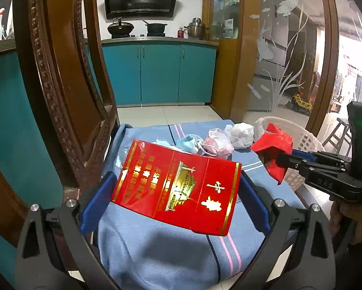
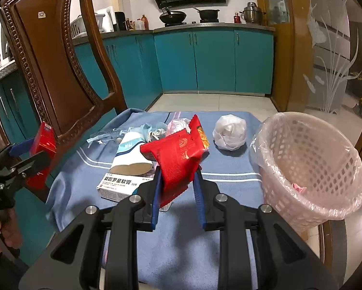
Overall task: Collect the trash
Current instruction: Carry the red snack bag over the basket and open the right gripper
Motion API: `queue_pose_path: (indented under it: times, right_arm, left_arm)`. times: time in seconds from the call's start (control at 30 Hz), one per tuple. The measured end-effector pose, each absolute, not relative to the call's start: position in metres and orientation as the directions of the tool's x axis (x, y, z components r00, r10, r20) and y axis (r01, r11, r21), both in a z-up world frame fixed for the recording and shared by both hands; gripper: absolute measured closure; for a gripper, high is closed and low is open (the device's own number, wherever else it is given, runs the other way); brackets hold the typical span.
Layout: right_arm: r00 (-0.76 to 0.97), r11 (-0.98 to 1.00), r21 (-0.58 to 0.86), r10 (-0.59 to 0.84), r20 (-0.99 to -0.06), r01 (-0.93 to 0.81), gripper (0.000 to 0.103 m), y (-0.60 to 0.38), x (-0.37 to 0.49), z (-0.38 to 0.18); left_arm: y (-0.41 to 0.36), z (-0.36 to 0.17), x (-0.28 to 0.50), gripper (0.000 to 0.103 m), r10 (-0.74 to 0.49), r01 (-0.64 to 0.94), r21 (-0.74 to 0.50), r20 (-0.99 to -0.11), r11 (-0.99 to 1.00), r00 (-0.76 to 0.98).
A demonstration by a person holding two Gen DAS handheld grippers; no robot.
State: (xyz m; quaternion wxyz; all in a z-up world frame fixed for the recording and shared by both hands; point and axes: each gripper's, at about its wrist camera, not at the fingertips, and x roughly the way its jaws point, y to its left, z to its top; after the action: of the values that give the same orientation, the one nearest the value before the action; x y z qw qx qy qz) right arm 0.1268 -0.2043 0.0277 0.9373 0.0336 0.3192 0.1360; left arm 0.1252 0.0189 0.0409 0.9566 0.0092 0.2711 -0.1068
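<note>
My left gripper is shut on a flat red cigarette carton and holds it above the blue cloth; it also shows in the right wrist view at the left. My right gripper is shut on a crumpled red snack wrapper, held above the cloth; the wrapper also shows in the left wrist view. A white lined basket stands at the right. On the cloth lie a paper cup, a white medicine box, face masks and a white bag ball.
A carved wooden chair back stands at the left edge of the cloth. Teal kitchen cabinets and a stove with pots lie beyond. A glass door is at the right.
</note>
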Motion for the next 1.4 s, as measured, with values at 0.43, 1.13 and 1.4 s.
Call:
queue_pose_path:
  times: [0.43,1.13,1.4]
  right_arm:
    - [0.752,0.959,0.151,0.283,-0.596,-0.242,0.078,-0.2041,0.1293,0.0278]
    - [0.747,0.958,0.15,0.284,-0.602,-0.244,0.078,-0.202,0.1314,0.0256]
    - [0.769,0.964,0.146,0.265,-0.582,-0.223,0.078,-0.2106,0.1322,0.0302]
  left_arm:
    - [0.0179,0.0372,0.1328,0.006,-0.195,0.206,-0.04,-0.537,0.978,0.821]
    - [0.0181,0.0346,0.1345,0.006,-0.192,0.203,-0.04,-0.543,0.978,0.817]
    - [0.0178,0.0337,0.1337,0.006,-0.191,0.203,-0.039,-0.545,0.978,0.817]
